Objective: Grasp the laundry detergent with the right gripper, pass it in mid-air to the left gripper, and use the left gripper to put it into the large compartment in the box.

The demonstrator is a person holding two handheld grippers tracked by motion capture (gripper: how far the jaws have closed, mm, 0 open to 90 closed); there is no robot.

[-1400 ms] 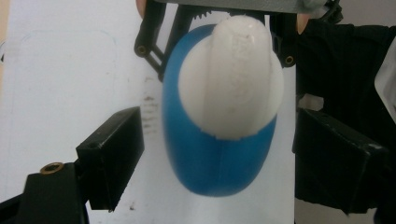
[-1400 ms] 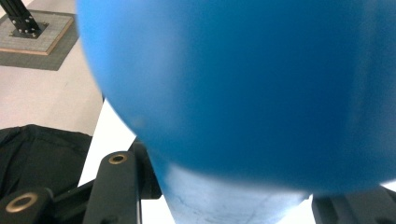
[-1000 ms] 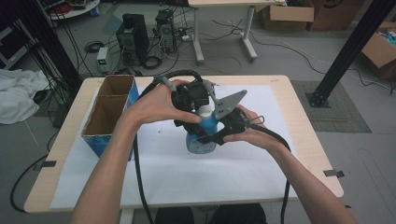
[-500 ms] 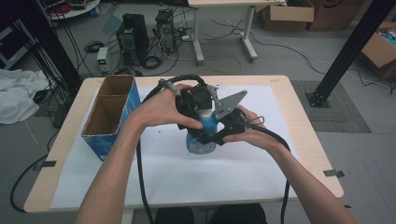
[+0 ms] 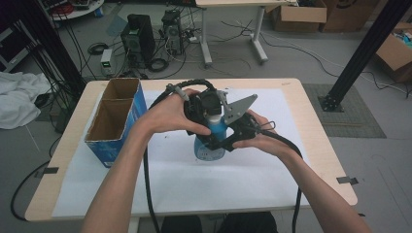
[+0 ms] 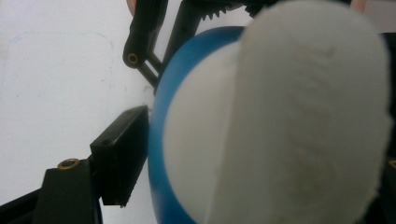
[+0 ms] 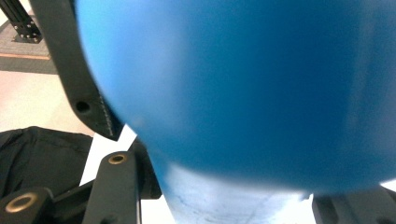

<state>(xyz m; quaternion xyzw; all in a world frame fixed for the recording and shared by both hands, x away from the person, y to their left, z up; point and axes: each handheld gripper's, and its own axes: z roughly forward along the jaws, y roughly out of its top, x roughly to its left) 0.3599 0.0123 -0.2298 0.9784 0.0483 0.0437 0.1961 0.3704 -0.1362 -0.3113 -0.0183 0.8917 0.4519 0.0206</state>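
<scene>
A blue bottle (image 5: 206, 148) with a white top stands upright on the white sheet at the table's middle. My left gripper (image 5: 206, 109) comes down on it from above. In the left gripper view, the left gripper (image 6: 257, 168) is shut on the white top (image 6: 303, 116), with the blue shoulder (image 6: 159, 140) just below. My right gripper (image 5: 221, 138) holds the bottle from the right side. In the right gripper view, the blue body (image 7: 233, 70) sits between the jaws of the right gripper (image 7: 224, 154).
An open blue cardboard box (image 5: 114, 121) with two compartments stands at the table's left side. A white sheet (image 5: 194, 184) covers most of the wooden tabletop (image 5: 318, 145). Black cables trail from both grippers toward the front edge.
My left hand and gripper have shifted slightly over the bottle's top. The bottle and the right gripper stay where they were.
</scene>
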